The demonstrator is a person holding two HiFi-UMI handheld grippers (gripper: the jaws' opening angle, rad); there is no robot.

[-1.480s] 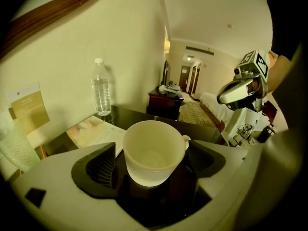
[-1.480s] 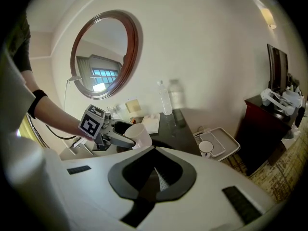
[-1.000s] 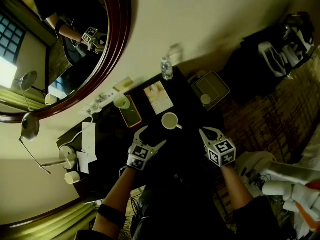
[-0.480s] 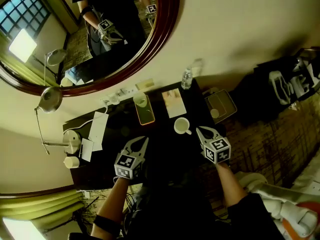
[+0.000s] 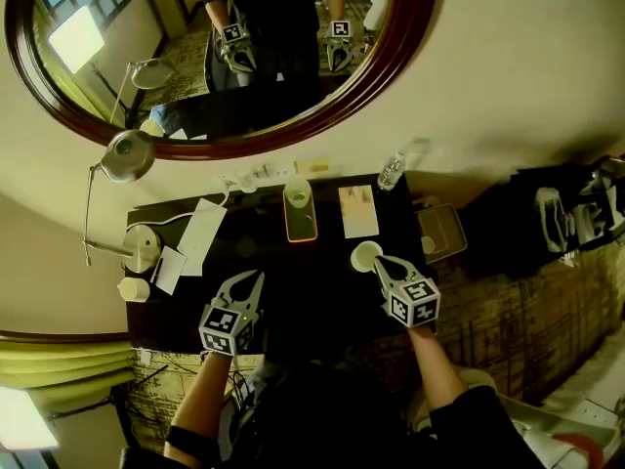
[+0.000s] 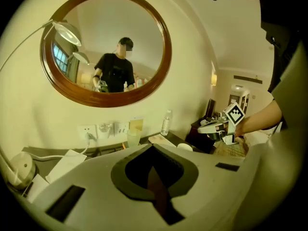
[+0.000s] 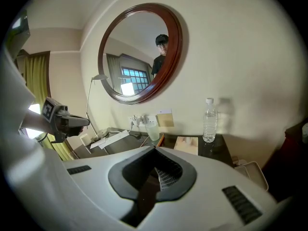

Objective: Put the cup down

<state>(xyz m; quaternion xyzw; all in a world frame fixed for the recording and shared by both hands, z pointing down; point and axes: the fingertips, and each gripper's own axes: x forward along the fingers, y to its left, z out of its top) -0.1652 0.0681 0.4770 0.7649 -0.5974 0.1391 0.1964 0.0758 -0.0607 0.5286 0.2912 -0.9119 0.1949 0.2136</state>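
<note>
Cup (image 5: pixel 365 255): head and left gripper views

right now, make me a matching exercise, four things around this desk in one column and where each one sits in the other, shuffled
1 water bottle
2 white cup
3 desk lamp
4 oval mirror

a against the wall, at the back right corner of the desk
b hung above the desk
c at the desk's left end
d just by the fingers of the right gripper

Pairs: 1-a, 2-d, 3-c, 4-b
</note>
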